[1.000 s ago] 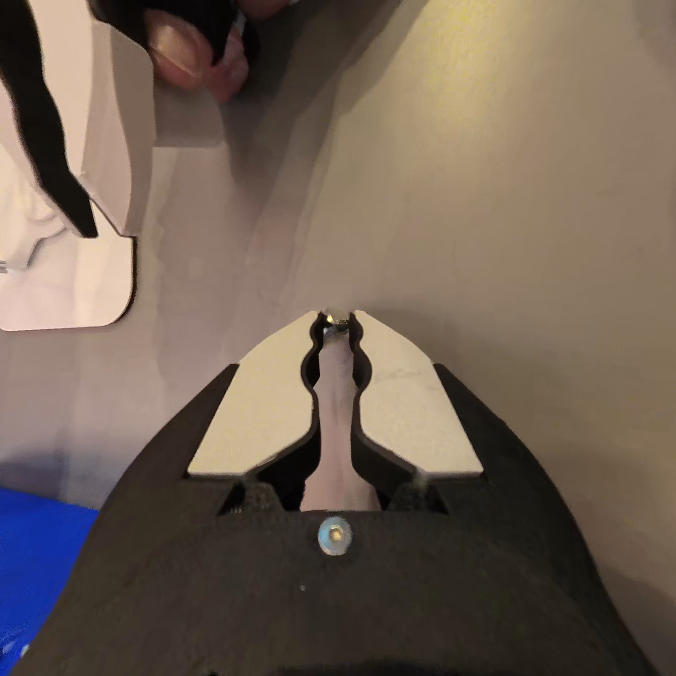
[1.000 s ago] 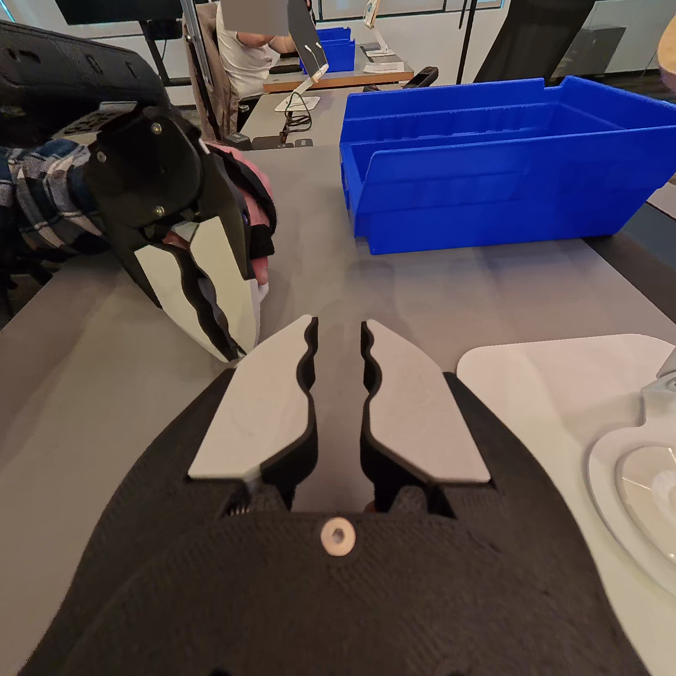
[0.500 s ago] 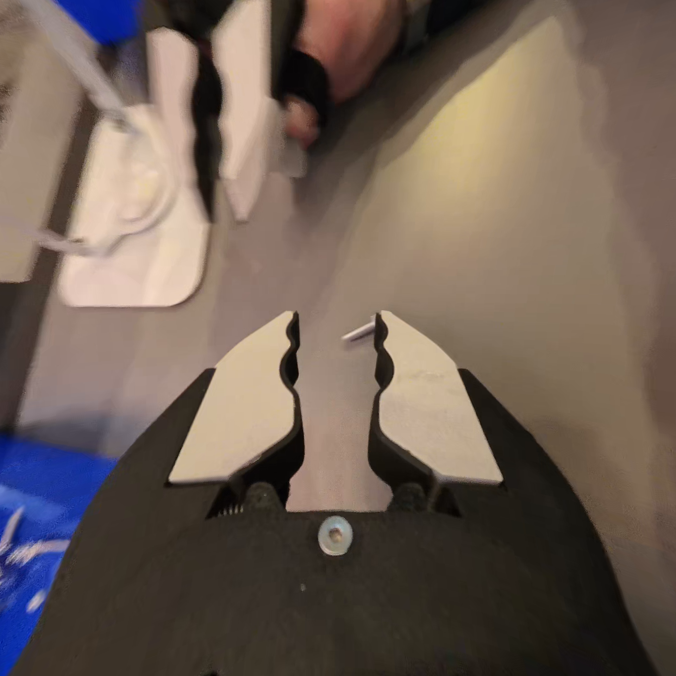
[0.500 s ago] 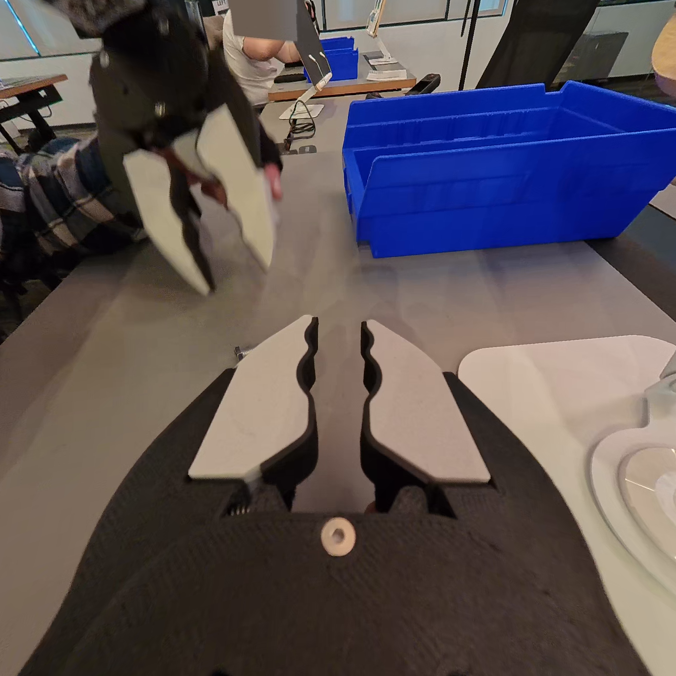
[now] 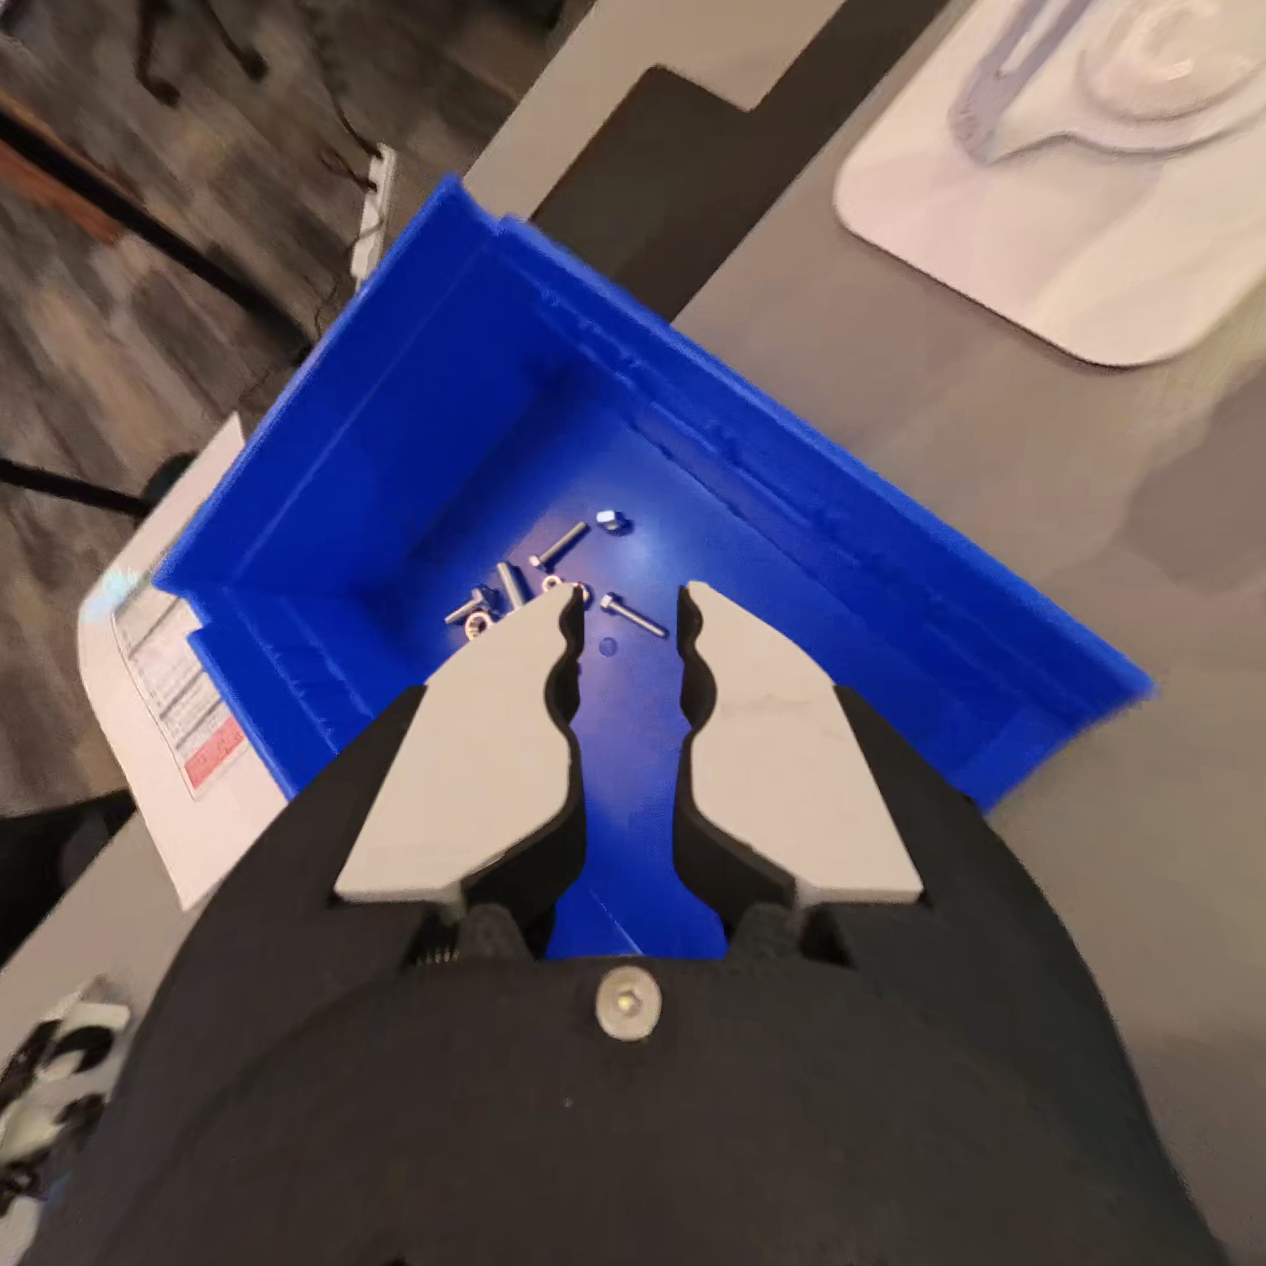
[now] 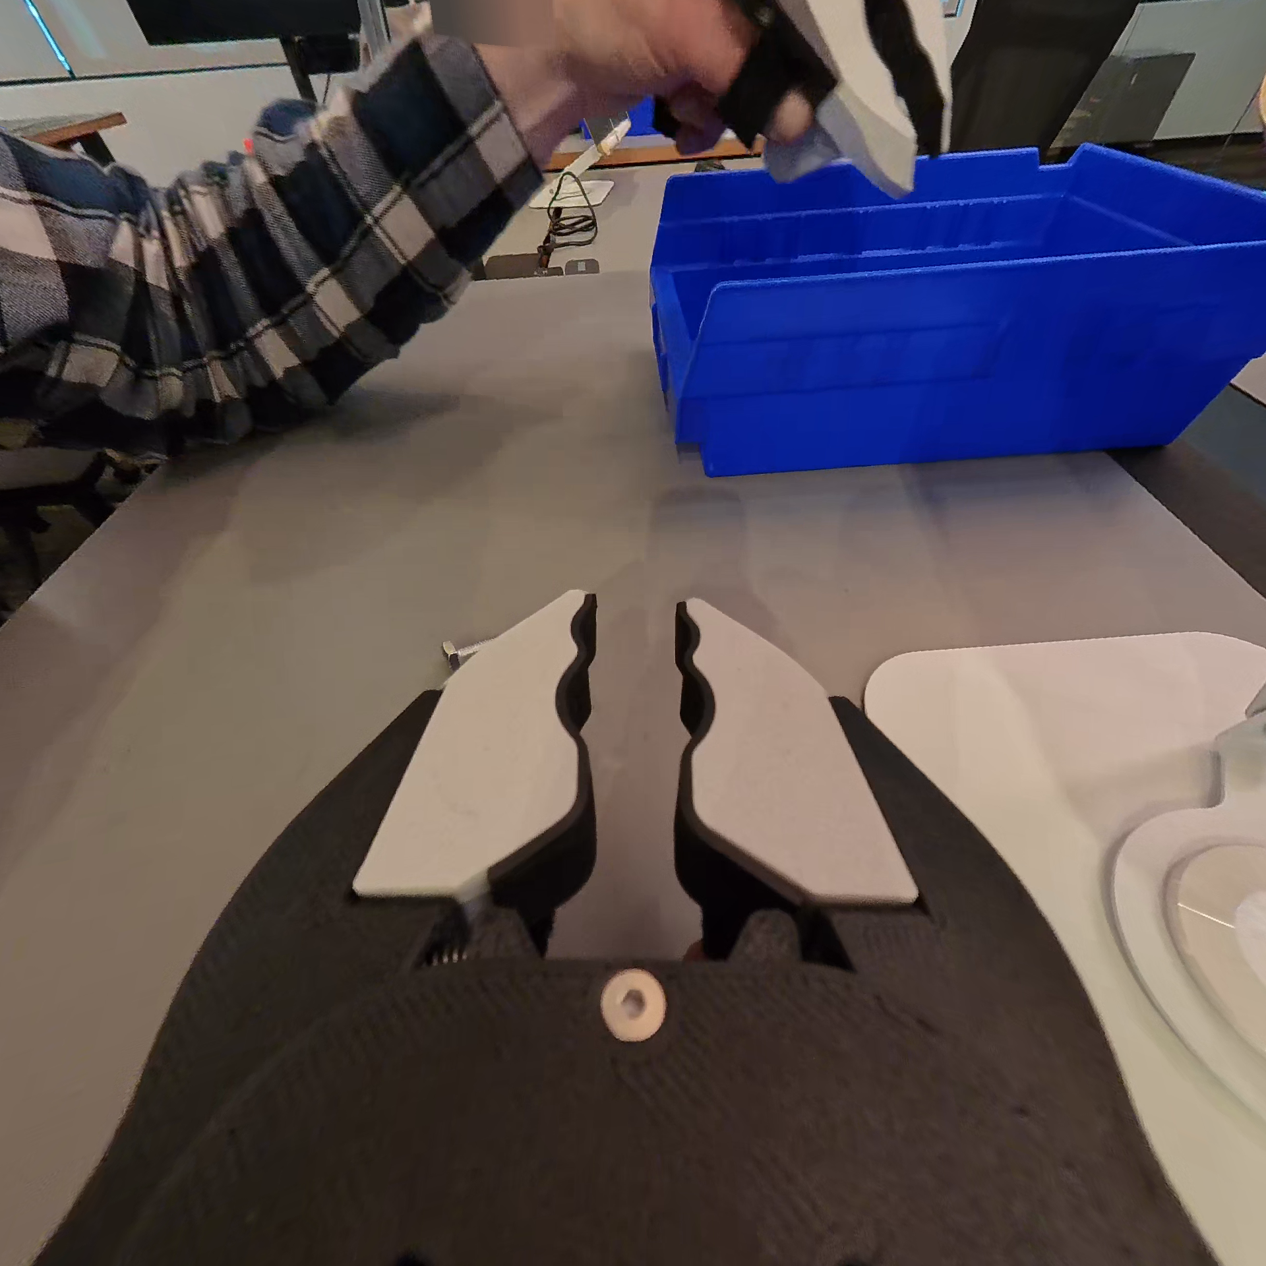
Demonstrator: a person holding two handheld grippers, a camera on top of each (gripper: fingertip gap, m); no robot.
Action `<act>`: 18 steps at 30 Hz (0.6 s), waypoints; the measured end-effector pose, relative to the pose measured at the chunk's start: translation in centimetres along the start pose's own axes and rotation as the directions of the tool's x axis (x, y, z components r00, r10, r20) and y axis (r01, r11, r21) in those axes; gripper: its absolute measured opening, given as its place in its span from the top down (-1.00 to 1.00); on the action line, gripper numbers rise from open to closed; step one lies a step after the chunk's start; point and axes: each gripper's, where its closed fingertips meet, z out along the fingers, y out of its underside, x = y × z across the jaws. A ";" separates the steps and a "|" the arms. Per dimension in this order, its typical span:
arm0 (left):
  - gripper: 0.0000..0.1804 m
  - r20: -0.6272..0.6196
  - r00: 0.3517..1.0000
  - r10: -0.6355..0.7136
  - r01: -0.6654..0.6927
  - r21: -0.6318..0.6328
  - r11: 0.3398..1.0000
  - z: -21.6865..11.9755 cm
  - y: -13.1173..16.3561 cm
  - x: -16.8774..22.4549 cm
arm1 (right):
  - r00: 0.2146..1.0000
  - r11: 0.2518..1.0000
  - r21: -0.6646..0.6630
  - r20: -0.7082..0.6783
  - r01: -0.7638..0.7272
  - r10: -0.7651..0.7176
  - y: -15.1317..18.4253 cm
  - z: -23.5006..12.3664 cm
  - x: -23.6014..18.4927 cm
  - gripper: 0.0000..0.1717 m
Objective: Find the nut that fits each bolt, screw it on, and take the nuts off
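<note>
Grey jaws of both the left gripper [image 5: 630, 594] and right gripper [image 6: 636, 606] stand apart, holding nothing.

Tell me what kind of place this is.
Probably an office or lab workspace: a grey table with a blue parts bin of bolts, more desks behind.

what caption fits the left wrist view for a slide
Open, empty left tongs hover over a blue plastic bin holding loose small silver metal bolts and nuts.
</note>
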 end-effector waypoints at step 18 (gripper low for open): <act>0.67 0.030 0.948 -0.316 0.304 -0.364 0.880 10.1 5.2 -2.3 | 1.000 1.000 -0.012 0.011 0.013 -0.013 0.2 0.0 -0.3 0.74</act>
